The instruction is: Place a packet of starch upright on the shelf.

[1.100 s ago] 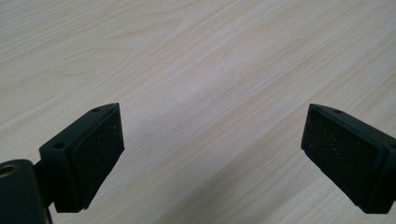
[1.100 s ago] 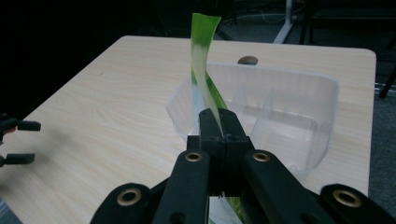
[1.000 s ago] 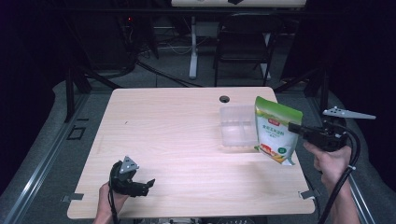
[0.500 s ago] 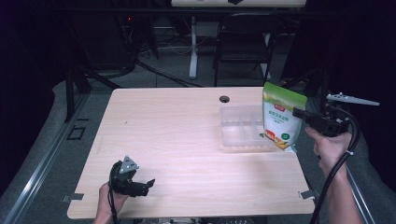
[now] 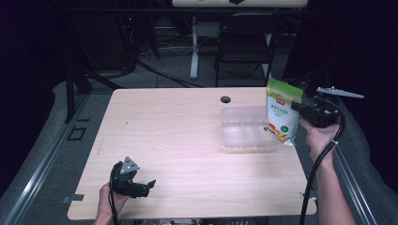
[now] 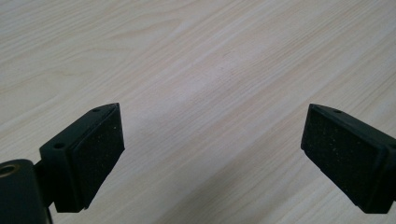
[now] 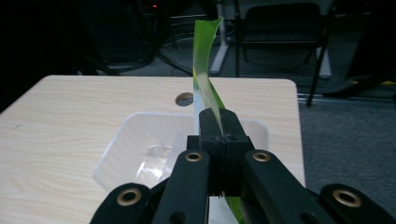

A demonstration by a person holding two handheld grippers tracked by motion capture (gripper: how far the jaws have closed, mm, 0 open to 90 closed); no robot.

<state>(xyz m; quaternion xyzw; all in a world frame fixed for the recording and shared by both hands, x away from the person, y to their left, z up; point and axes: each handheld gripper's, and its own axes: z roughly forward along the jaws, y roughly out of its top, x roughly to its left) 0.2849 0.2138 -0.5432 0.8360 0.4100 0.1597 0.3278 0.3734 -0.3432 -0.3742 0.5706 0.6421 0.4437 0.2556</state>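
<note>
— Left claw (image 5: 149,183) first: where does it sit?

— Low at the near left of the wooden table (image 5: 187,140), in a hand, jaws spread wide over bare wood. Its pads (image 6: 95,161) grip nothing. It looks the same as a second ago.

— And the right claw (image 5: 294,105)?

— Jaws pressed together on the edge of a green and white pouch (image 5: 282,112), which hangs upright off the table's right side, just beside a clear plastic tray (image 5: 246,126).

— Anything in the tray?

— Hard to say. It's see-through; the right gripper view shows only a faint glint on its floor (image 7: 154,156), and the claw's body hides the near half.

— The pouch's print?

— Too small to read. Seen edge-on, it's a thin curling strip (image 7: 205,70).

— What changed?

— A second ago the pouch stood lower, nearer the person, its foot by the table. It's now lifted, farther back. Beyond the tray lies a dark round hole (image 5: 225,99).
</note>
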